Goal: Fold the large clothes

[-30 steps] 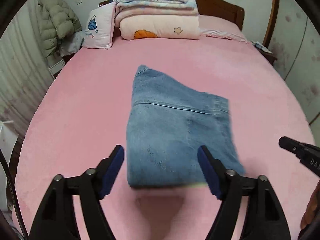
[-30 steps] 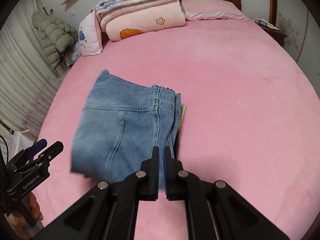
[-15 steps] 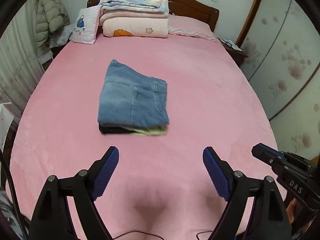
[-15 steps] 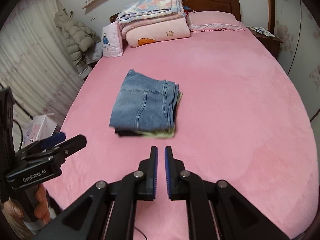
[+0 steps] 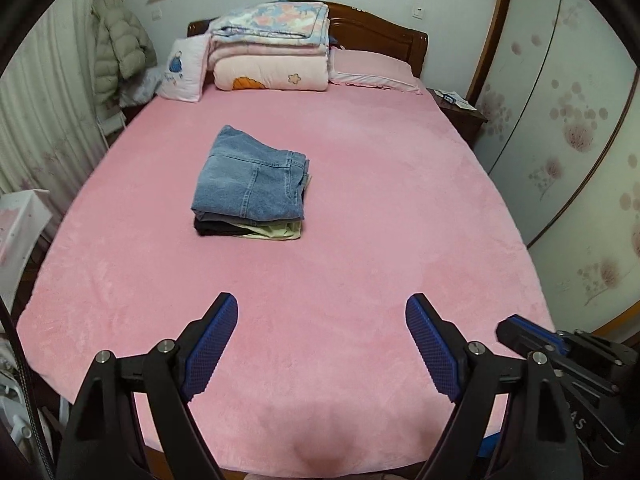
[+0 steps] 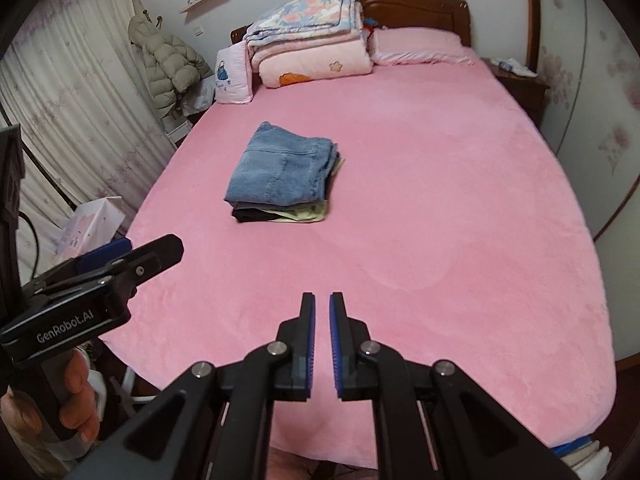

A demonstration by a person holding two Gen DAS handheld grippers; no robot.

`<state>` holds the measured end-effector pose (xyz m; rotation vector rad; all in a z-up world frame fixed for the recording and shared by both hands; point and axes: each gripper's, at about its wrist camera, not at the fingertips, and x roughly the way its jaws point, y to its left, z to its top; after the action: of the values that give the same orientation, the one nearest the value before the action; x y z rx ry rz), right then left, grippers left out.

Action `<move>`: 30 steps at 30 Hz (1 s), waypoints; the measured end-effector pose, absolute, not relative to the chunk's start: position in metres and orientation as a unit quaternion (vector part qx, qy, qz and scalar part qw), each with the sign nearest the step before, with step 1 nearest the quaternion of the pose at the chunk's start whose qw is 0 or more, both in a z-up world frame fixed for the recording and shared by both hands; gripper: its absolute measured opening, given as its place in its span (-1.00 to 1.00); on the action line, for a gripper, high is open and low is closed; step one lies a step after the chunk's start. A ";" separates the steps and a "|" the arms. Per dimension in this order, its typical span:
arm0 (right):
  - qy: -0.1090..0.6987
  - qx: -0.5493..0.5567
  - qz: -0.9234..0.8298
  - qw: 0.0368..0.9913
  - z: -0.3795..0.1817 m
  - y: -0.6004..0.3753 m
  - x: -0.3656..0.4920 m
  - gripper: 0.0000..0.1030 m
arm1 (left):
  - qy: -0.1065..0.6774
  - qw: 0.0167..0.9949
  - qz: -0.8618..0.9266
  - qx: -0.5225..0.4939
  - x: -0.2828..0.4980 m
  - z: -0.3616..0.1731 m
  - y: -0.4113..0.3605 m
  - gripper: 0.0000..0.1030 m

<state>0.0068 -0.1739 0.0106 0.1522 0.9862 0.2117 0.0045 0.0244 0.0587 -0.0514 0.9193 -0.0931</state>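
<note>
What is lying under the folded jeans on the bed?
Under the folded jeans lie a black garment and a pale green garment, only their front edges showing. The jeans cover the rest, so what they are, or whether more lies between, cannot be seen.

Your left tongs [image 5: 322,338] are matt black plastic with ridged blue rubbery pads and bright metal pins; your right tongs [image 6: 322,334] look the same; the jeans [image 5: 250,184] are faded, coarse-woven denim with raised seams; the bed [image 5: 360,260] wears soft, fuzzy pink fleece; its headboard [image 5: 376,34] is glossy dark wood.
</note>
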 end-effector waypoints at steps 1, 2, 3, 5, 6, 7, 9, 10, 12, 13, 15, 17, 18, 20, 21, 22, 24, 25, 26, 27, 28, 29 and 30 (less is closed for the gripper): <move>0.470 0.076 0.098 0.874 0.009 -0.178 0.000 -0.86 | 0.444 0.895 -0.040 -0.021 -0.002 0.057 0.020 0.65; 0.470 0.081 0.097 0.874 0.008 -0.181 -0.004 -0.86 | 0.443 0.895 -0.036 -0.019 -0.008 0.054 0.016 0.65; 0.469 0.083 0.095 0.874 0.006 -0.184 -0.010 -0.86 | 0.442 0.896 -0.032 -0.016 -0.015 0.051 0.012 0.65; 0.464 0.073 0.083 0.879 0.006 -0.189 -0.016 -0.86 | 0.442 0.897 -0.024 -0.010 -0.025 0.047 0.005 0.65; 0.462 0.069 0.080 0.881 0.006 -0.192 -0.018 -0.86 | 0.445 0.895 -0.023 -0.009 -0.028 0.044 0.002 0.65; 0.462 0.068 0.079 0.881 0.006 -0.194 -0.019 -0.86 | 0.447 0.894 -0.022 -0.010 -0.029 0.043 0.000 0.65; 0.463 0.068 0.075 0.880 0.004 -0.200 -0.022 -0.86 | 0.453 0.891 -0.020 -0.015 -0.030 0.040 -0.003 0.65; 0.464 0.068 0.074 0.880 0.003 -0.202 -0.022 -0.86 | 0.454 0.891 -0.019 -0.018 -0.031 0.040 -0.004 0.65; 0.463 0.069 0.073 0.880 0.002 -0.205 -0.024 -0.86 | 0.452 0.892 -0.016 -0.017 -0.032 0.040 -0.007 0.65; 0.463 0.069 0.075 0.880 0.002 -0.206 -0.024 -0.86 | 0.450 0.893 -0.016 -0.016 -0.033 0.041 -0.009 0.65; 0.466 0.073 0.081 0.878 -0.001 -0.207 -0.024 -0.86 | 0.452 0.892 -0.014 -0.012 -0.035 0.040 -0.014 0.65; 0.472 0.078 0.090 0.873 -0.005 -0.209 -0.023 -0.76 | 0.457 0.889 -0.016 -0.009 -0.034 0.037 -0.019 0.65; 0.474 0.081 0.092 0.872 -0.006 -0.210 -0.023 -0.54 | 0.460 0.888 -0.017 -0.008 -0.033 0.036 -0.020 0.65; 0.473 0.088 0.097 0.871 -0.007 -0.214 -0.021 -0.22 | 0.464 0.886 -0.017 -0.005 -0.033 0.034 -0.024 0.65; 0.472 0.089 0.098 0.872 -0.007 -0.214 -0.022 -0.15 | 0.465 0.885 -0.017 -0.004 -0.032 0.034 -0.025 0.65; 0.469 0.089 0.099 0.873 -0.007 -0.215 -0.021 -0.14 | 0.465 0.885 -0.017 -0.005 -0.032 0.034 -0.025 0.65; 0.466 0.087 0.102 0.875 -0.006 -0.215 -0.023 -0.11 | 0.465 0.885 -0.017 -0.005 -0.029 0.035 -0.025 0.65; 0.464 0.086 0.102 0.876 -0.006 -0.214 -0.023 -0.04 | 0.465 0.885 -0.016 -0.005 -0.029 0.035 -0.024 0.65; 0.463 0.084 0.104 0.876 -0.005 -0.214 -0.023 0.01 | 0.465 0.885 -0.014 -0.004 -0.029 0.036 -0.025 0.65; 0.461 0.083 0.102 0.878 -0.005 -0.213 -0.023 0.04 | 0.464 0.885 -0.014 -0.003 -0.029 0.036 -0.025 0.65; 0.460 0.081 0.101 0.879 -0.004 -0.214 -0.023 0.06 | 0.465 0.885 -0.014 -0.003 -0.028 0.036 -0.025 0.65; 0.459 0.079 0.099 0.879 -0.003 -0.213 -0.023 0.07 | 0.464 0.886 -0.013 -0.004 -0.027 0.036 -0.026 0.65; 0.459 0.078 0.096 0.880 -0.003 -0.214 -0.022 0.11 | 0.464 0.886 -0.012 -0.004 -0.027 0.036 -0.027 0.65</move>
<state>-0.0220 -0.2138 -0.0028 0.1626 0.9566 0.2001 -0.0269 -0.0272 0.0360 -0.0086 0.9658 -0.0258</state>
